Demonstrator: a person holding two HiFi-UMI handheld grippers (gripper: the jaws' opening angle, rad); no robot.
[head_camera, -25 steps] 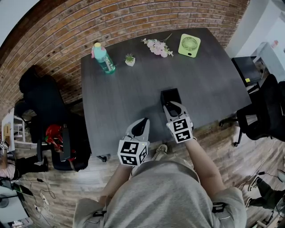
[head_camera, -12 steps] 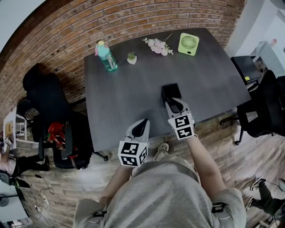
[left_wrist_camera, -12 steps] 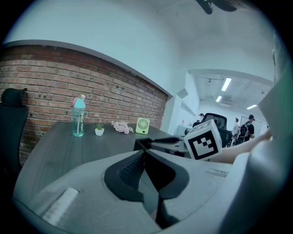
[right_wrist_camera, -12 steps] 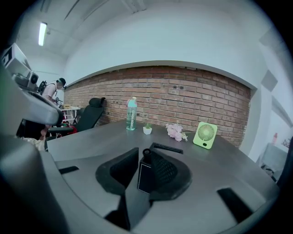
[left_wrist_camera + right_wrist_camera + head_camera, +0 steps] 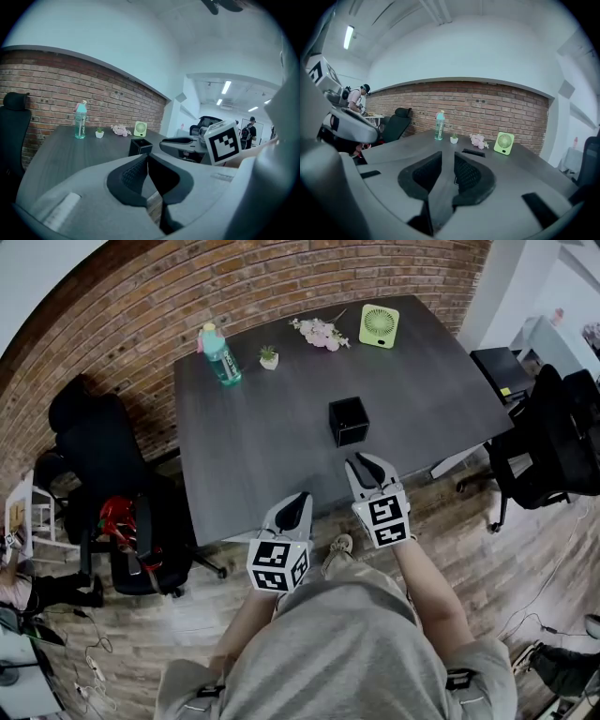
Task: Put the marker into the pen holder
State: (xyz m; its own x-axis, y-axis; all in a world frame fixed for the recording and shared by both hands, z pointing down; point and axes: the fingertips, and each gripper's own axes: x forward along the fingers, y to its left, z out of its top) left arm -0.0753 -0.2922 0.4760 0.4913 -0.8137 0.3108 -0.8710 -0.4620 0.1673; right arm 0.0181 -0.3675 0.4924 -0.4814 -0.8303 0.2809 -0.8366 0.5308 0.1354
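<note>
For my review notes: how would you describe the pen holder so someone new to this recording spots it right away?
Start at the dark grey table in front of the brick wall. The pen holder stands alone near its middle, toward the person's side. It is the only black, square, open-topped box; the bottle, plant, flowers and green fan all line the far edge.

You see a dark grey tabletop (image 5: 262, 437), a black pen holder (image 5: 349, 421), a light green fan (image 5: 379, 325), a teal bottle (image 5: 218, 357) capped pink, pink flowers (image 5: 319, 333) and a red-brown brick wall (image 5: 187, 277).
</note>
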